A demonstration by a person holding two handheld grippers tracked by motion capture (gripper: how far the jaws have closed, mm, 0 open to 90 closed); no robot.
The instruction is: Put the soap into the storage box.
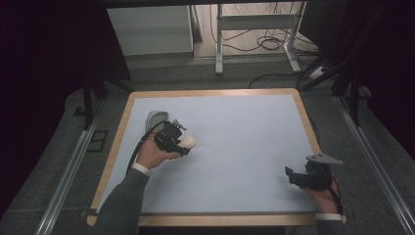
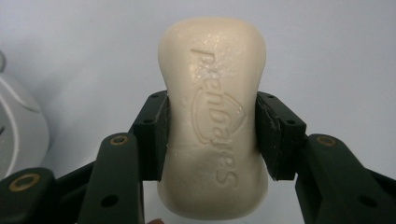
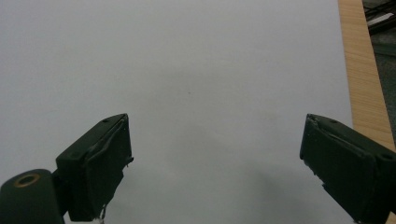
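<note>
1. High view: your left tool (image 1: 185, 145) holds the soap bar (image 1: 190, 142) left of centre, over the desk (image 1: 235, 147), beside a pale dish (image 1: 156, 118).
2. Left gripper view: jaws clamp the soap's (image 2: 213, 121) narrow waist. Likely firm but slick; keep hold there.
3. Right gripper view: your right tool (image 3: 215, 163) gapes wide, empty.
</note>
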